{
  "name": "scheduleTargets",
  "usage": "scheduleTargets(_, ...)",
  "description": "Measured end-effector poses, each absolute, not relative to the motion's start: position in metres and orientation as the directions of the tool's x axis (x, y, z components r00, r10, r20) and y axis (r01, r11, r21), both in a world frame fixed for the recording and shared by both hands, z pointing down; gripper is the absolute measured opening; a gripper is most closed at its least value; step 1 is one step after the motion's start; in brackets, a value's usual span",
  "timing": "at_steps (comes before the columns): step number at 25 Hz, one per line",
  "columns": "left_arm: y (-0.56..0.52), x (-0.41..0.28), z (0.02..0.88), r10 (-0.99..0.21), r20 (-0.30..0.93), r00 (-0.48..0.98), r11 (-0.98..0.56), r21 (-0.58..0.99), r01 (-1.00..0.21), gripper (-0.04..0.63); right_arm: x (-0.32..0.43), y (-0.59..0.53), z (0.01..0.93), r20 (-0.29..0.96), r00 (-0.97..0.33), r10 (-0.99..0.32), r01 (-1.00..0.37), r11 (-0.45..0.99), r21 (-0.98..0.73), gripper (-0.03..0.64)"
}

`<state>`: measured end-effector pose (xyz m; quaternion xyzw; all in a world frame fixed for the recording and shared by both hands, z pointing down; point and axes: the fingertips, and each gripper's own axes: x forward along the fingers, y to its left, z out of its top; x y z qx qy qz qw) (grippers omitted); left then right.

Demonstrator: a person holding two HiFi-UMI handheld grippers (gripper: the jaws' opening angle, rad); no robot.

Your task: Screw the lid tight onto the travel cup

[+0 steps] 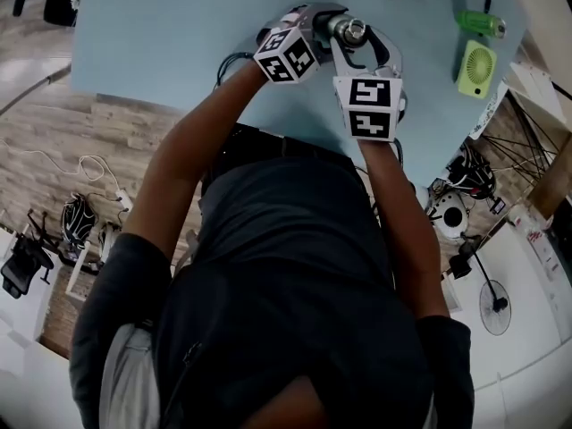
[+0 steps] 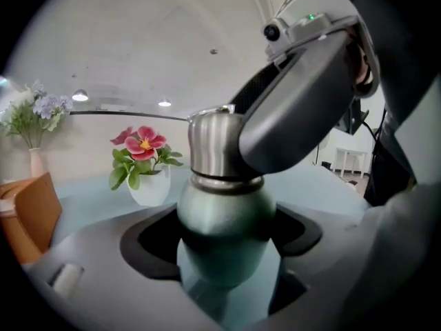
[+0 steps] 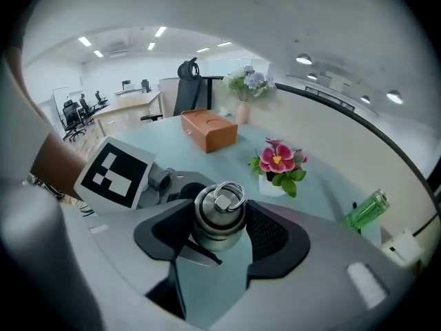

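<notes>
Light blue table (image 1: pixel 161 34) fills the upper part of the head view, and wooden floor shows beside it. The person stands at the table's near edge with both arms stretched forward over it.

The travel cup (image 2: pixel 224 219) is held upright between the two grippers, above the table. Whether its bottom touches the table cannot be seen. Its body is dull green and rounded, and the lid (image 3: pixel 219 216) of bare steel sits on its top. The lid carries a small metal ring on its upper face.

The left gripper (image 2: pixel 224 247) comes from the side, and its two jaws are pressed on the green body, one at each side. The right gripper (image 3: pixel 219 236) comes from above, and its dark jaws clamp the lid from both sides. The two grippers are very near each other, their marker cubes almost touching in the head view.

Behind the cup a white flower pot (image 3: pixel 275 167) with pink flowers stands on the table. Farther off are an orange box (image 3: pixel 209 129) and a vase (image 2: pixel 34 161) with pale flowers. At the right lie a green bottle (image 1: pixel 481 23) and a small green fan (image 1: pixel 476 68).
</notes>
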<state>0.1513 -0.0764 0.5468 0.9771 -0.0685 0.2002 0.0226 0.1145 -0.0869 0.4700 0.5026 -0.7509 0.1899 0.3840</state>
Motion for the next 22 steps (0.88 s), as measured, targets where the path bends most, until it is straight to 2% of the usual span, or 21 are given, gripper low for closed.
scheduleTargets(16,-0.076,0.152,0.547,-0.117,0.388,0.914,-0.991,0.019,-0.135,0.428,0.116,-0.087,0.471,0.783,-0.210,-0.585,-0.895,0.437,0.087,0.239)
scheduleTargets(19,-0.077,0.154,0.547,-0.113,0.389,0.914,-0.991,0.019,-0.131,0.428,0.117,-0.087,0.468,0.814,-0.259,-0.520,-0.845,0.530,0.070,0.242)
scheduleTargets(22,-0.076,0.155,0.548,-0.104,0.389,0.915,-0.993,0.018,-0.120,0.428,0.113,-0.085,0.458,0.835,-0.352,-0.422,-0.656,0.748,0.102,0.247)
